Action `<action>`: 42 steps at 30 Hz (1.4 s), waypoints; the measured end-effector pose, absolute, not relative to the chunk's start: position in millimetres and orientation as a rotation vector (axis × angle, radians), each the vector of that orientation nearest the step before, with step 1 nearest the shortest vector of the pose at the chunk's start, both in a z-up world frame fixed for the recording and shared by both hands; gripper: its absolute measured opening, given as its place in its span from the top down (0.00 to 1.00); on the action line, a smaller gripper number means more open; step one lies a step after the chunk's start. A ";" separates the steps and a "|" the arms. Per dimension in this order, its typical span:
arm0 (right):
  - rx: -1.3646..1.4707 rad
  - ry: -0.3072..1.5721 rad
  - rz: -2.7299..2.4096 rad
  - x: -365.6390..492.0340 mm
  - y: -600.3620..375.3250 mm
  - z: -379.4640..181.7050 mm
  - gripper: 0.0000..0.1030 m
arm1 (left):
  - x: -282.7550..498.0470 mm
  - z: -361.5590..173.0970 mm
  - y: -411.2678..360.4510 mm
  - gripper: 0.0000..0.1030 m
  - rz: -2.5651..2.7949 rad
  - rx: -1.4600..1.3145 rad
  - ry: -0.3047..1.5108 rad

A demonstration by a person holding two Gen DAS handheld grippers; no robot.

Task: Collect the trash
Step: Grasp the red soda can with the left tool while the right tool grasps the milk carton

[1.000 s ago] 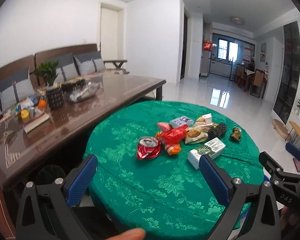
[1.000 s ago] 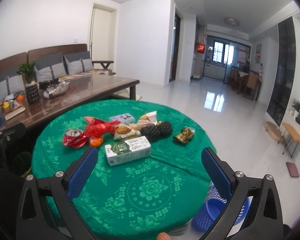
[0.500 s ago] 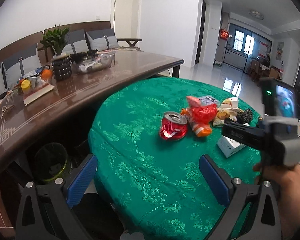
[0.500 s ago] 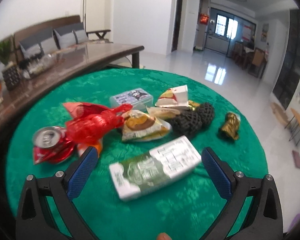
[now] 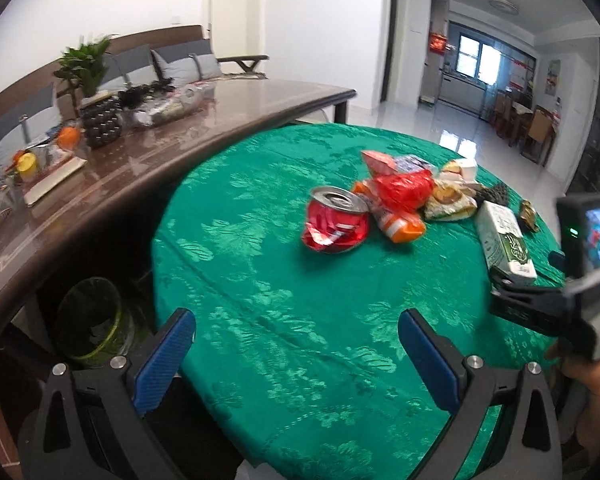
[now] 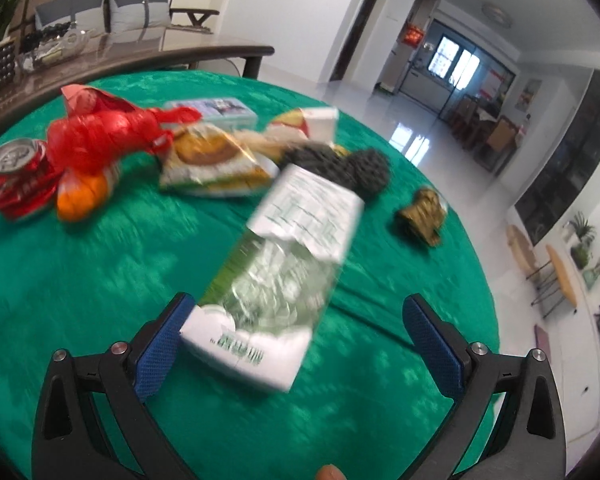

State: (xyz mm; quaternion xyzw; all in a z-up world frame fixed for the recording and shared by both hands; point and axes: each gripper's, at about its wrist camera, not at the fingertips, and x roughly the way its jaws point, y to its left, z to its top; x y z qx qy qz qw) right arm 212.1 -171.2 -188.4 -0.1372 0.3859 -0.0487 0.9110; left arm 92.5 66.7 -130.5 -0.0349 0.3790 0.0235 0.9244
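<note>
Trash lies in a heap on the round table with a green cloth (image 5: 284,320): a crushed red can (image 5: 336,222) (image 6: 14,178), a red plastic bag (image 5: 402,188) (image 6: 104,136), snack wrappers (image 6: 212,162), black mesh balls (image 6: 340,164) and a gold wrapper (image 6: 422,214). A green and white carton (image 6: 284,268) (image 5: 504,242) lies flat. My right gripper (image 6: 300,344) is open, low over the cloth, with the carton's near end between its blue pads. My left gripper (image 5: 296,360) is open and holds nothing, short of the can.
A long brown table (image 5: 148,156) with a potted plant (image 5: 88,76) and clutter stands to the left. A dark bin (image 5: 90,320) sits on the floor under its edge. A tiled floor (image 6: 416,132) stretches beyond the round table.
Both grippers have moved forward toward the heap. My right gripper has dropped close to the cloth, and the carton now lies between its open fingers.
</note>
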 end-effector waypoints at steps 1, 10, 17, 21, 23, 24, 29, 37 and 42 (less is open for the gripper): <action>-0.274 0.799 -0.098 206.7 -180.7 -188.1 0.00 | 96.2 -131.9 65.2 0.00 0.028 -0.070 0.788; -0.075 0.873 0.075 172.1 -228.2 -202.5 0.00 | 154.5 -146.7 69.4 0.00 -0.177 -0.022 0.871; -0.075 0.847 0.126 170.9 -234.3 -205.5 0.00 | 198.9 -156.3 49.7 0.00 -0.241 0.197 0.845; -0.075 0.842 0.132 168.4 -238.9 -205.7 0.00 | 221.6 -161.5 42.2 0.00 -0.251 0.259 0.810; -0.073 0.841 0.134 168.0 -239.2 -205.2 0.00 | 231.2 -165.8 44.5 0.00 -0.253 0.251 0.816; -0.073 0.841 0.135 167.9 -239.6 -205.7 0.00 | 233.9 -167.7 46.3 0.01 -0.265 0.240 0.824; -0.079 0.845 0.142 170.1 -239.8 -205.2 0.00 | 230.3 -177.6 35.8 0.25 -0.353 0.263 0.857; -0.084 0.881 0.191 175.6 -243.0 -202.5 0.00 | 183.4 -177.1 22.8 0.32 -0.378 0.178 0.922; 0.005 0.894 0.254 183.6 -251.7 -192.6 0.00 | 182.6 -169.4 33.6 0.25 -0.280 0.088 0.903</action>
